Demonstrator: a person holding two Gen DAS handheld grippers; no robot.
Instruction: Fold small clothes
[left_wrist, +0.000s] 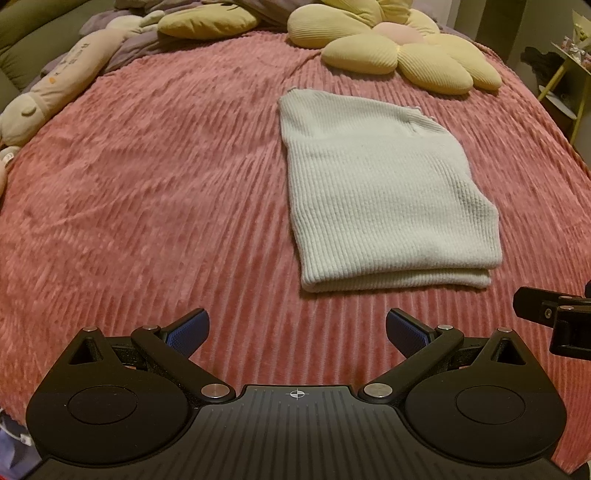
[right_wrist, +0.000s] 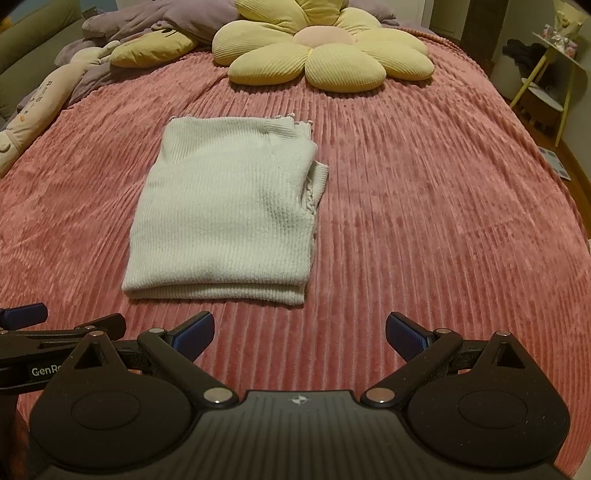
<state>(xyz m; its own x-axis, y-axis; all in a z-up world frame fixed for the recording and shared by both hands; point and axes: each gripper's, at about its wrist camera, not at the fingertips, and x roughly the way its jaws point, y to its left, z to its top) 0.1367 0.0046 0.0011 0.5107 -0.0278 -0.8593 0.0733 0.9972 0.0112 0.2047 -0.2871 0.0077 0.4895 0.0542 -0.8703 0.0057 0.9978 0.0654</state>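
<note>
So here's where I'm at: the white knit top (left_wrist: 384, 192) is lying on the pink ribbed blanket (left_wrist: 147, 184) that covers the bed, a good bit nearer to me than the yellow flower cushion (right_wrist: 325, 55) and roughly in line with it. It looks folded over already; I can see stacked layers at the edge facing me, and a frilly hem and a cuff poking out on its right side in the right wrist view.

Both of my grippers are hanging back short of that near edge, not touching anything. The left gripper (left_wrist: 297, 328) has its jaws spread wide with nothing between them, and the right gripper (right_wrist: 300, 330) is the same. Each one peeks into the other's camera at the side.

Handling-wise, my guess is it's light, soft and floppy, with a stretchy rib knit, so it'll sag and drag rather than hold any shape. The fuzzy blanket probably grabs it a bit too, so sliding is a bad idea and lifting is better. If another fold is needed, I'd pinch the two near corners of the stacked edge, going deep enough to catch every layer, because a shallow pinch would likely peel off just the top one. I'd steer clear of the loose cuff side, which looks like it would unravel the stack.
</note>
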